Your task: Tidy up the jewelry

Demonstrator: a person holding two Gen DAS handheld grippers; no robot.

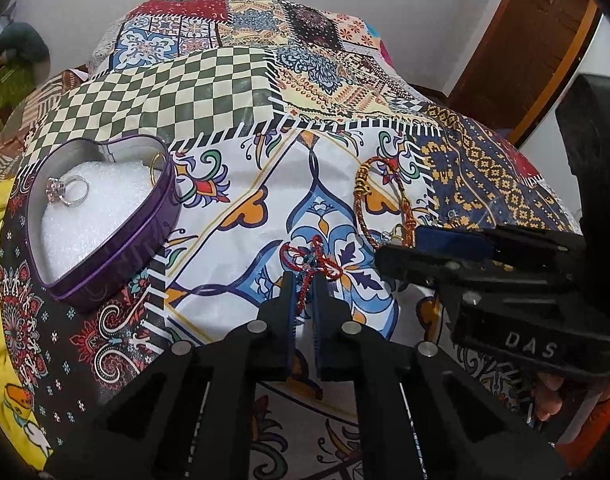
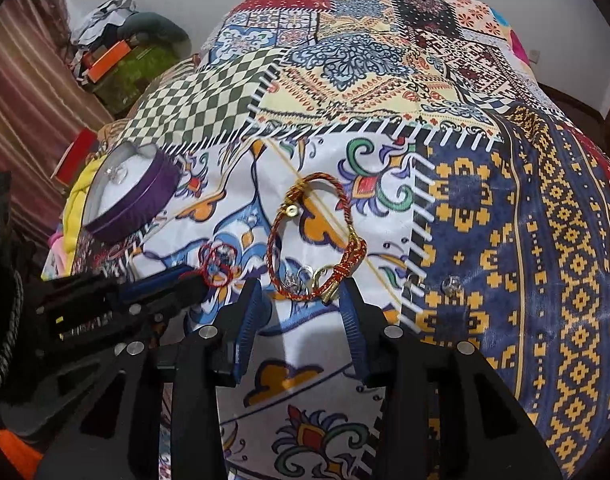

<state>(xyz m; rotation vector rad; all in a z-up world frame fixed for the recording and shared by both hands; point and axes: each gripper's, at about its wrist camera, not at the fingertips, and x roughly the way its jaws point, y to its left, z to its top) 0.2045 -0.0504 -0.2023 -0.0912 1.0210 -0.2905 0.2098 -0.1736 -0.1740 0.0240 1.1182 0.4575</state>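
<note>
My left gripper [image 1: 305,280] is shut on a thin red thread bracelet [image 1: 313,257] lying on the patchwork bedspread [image 1: 245,208]. From the right wrist view, that gripper [image 2: 199,280] comes in from the left, with the thread loop [image 2: 219,260] at its tip. My right gripper [image 2: 301,291] stands open. The lower end of a red-and-gold braided bracelet [image 2: 317,232] lies between its fingertips, and the pads are not pressing on it. In the left wrist view the braided bracelet [image 1: 367,196] lies just beyond the right gripper [image 1: 397,246].
A purple heart-shaped tin [image 1: 117,256] lined with white foam sits at the left and holds a silver ring [image 1: 71,190] and a gold ring [image 1: 157,166]. A small clear stud [image 2: 451,284] lies on the blue patch. A wooden door [image 1: 537,40] stands behind the bed.
</note>
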